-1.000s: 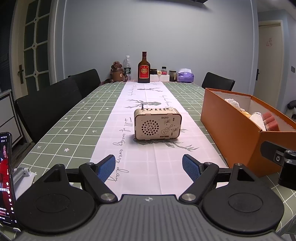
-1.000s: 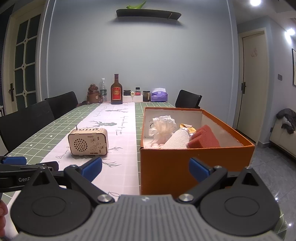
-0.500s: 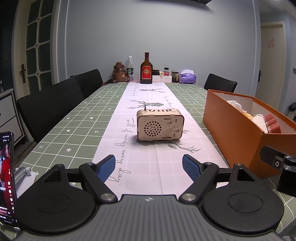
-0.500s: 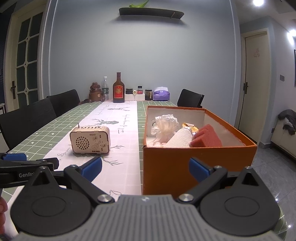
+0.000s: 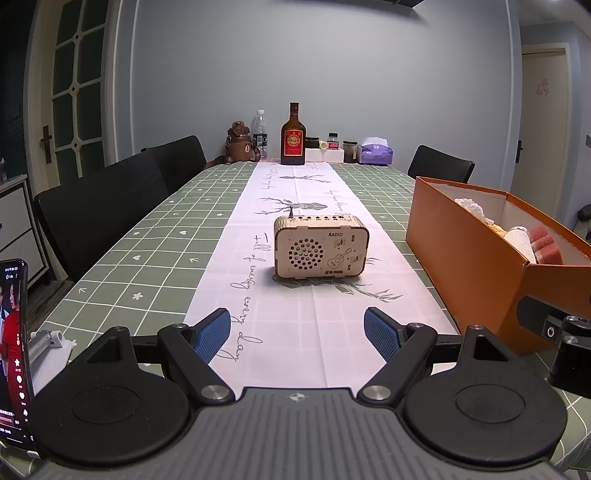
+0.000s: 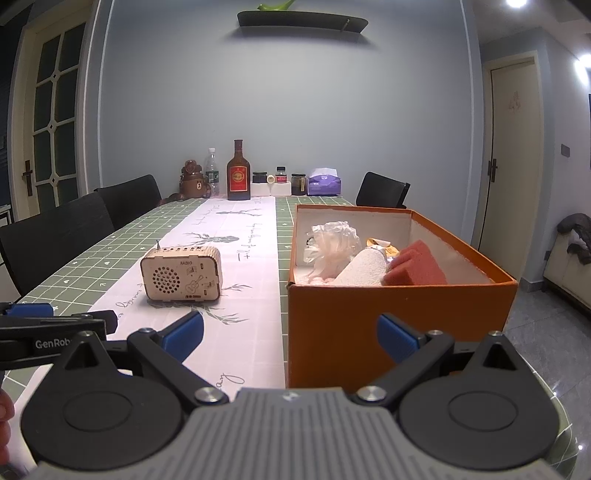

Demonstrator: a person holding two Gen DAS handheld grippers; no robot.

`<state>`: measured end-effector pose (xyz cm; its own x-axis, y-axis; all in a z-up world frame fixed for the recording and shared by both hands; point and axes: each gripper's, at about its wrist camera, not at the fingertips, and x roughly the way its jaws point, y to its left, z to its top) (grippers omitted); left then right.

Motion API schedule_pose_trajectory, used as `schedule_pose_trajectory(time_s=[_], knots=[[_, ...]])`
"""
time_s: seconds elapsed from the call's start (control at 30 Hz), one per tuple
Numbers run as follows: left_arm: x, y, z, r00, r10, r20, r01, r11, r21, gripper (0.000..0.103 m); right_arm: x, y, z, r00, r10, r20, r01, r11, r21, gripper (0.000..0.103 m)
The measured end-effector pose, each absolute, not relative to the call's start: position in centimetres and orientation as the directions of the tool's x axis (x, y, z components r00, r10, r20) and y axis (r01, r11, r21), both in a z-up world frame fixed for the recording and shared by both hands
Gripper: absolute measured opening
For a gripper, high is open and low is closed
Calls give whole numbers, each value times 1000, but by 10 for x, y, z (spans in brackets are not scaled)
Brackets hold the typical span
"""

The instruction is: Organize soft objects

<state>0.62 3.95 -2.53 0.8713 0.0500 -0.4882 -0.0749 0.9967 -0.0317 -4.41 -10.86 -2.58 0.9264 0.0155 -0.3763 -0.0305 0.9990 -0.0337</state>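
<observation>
Your left gripper (image 5: 297, 334) hangs with jaws spread wide and empty over the white runner (image 5: 295, 317) at the near edge of the tabletop. Your right gripper (image 6: 290, 338) is likewise parted, empty, facing the orange box (image 6: 399, 317) at the right edge. The red sponge (image 6: 415, 267), white roll (image 6: 360, 269) and plastic bag (image 6: 332, 242) lie inside the box, beyond the jaws.

Dim indoor light; ceiling lamps (image 6: 517, 3) glare top right; sharp; fisheye-bent edges.
</observation>
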Motion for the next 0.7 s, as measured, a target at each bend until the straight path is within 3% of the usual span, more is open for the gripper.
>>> schedule_pose_trajectory(time_s=[0.7], knots=[[8,39,-28,869,52,-492,-78,996,-33,96,-40,-109,-30,921,23,-389,-39,999,-32,98]])
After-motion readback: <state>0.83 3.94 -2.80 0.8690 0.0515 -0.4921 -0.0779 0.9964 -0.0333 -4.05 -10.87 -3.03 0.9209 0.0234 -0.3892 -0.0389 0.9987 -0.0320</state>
